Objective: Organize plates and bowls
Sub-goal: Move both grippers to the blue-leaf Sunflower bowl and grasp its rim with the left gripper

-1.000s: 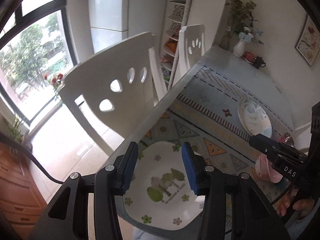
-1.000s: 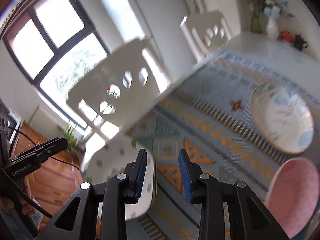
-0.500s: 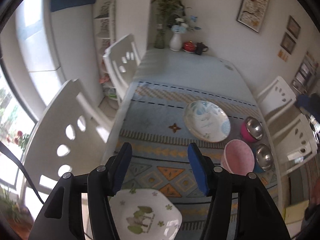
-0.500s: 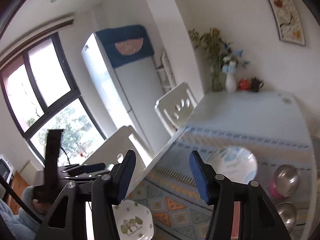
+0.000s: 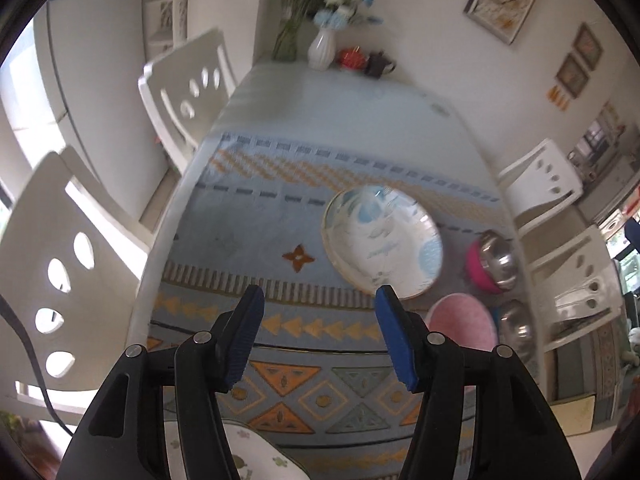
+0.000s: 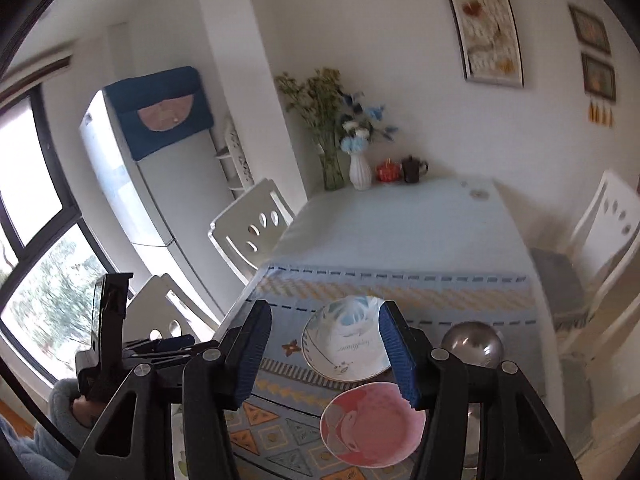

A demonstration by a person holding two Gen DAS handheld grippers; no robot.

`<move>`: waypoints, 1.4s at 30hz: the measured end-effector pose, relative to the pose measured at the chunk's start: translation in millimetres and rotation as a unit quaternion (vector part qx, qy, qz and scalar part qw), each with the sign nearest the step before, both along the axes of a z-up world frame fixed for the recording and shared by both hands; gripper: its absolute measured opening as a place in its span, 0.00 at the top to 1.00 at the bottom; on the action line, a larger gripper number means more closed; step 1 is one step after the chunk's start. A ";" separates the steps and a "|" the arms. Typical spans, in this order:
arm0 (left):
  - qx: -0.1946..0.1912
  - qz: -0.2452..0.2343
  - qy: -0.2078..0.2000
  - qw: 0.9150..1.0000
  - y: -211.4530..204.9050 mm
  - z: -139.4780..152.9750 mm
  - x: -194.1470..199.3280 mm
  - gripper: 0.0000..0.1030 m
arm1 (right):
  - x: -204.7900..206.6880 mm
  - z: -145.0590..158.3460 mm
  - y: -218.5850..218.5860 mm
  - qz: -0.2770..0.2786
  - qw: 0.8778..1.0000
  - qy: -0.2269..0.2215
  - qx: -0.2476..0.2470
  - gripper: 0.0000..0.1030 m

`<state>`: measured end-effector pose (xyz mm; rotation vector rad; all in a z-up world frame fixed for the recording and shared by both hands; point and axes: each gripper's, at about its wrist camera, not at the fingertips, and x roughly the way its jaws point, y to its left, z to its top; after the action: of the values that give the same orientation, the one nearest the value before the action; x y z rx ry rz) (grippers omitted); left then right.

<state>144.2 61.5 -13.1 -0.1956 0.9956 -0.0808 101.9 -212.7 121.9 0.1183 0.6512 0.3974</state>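
Left fingers (image 5: 316,320): spread, holding nothing, above the worktop (image 5: 360,108).
Right fingers (image 6: 324,344): spread, holding nothing, raised higher.
Landmark: blue plate (image 5: 382,240), flat at mid-cloth.
Pink plate (image 5: 460,326): just beside the blue plate, nearer the camera.
Steel bowls (image 5: 494,266): right of the blue plate, one pink-sided.
Green plate (image 5: 260,460): well apart, at the near edge.
Step, as judged: choosing a first pickup.
Method: descend on a rim, straddle it, close gently; glazed ware may slip.
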 end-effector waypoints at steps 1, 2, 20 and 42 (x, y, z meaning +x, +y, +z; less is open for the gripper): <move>-0.006 0.001 0.012 1.000 0.4 -9.9 4.5 0.48 | 16.3 -12.6 -4.0 0.006 1.000 0.017 0.012 0.47; -0.012 0.003 0.026 1.000 0.3 -20.2 10.9 0.48 | 33.6 -27.7 -7.1 0.013 0.999 0.039 0.024 0.47; 0.000 -0.039 0.087 0.995 -40.8 -129.4 140.0 0.50 | 194.7 -243.5 -22.0 -0.057 0.934 0.352 0.010 0.48; 0.014 -0.074 0.084 0.994 -61.4 -155.6 148.1 0.64 | 215.2 -280.0 -8.4 -0.033 0.920 0.389 0.030 0.56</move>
<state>292.3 0.1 -168.7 -0.1038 1.1779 -0.1893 317.1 -221.1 -158.1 0.3664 1.4173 0.2970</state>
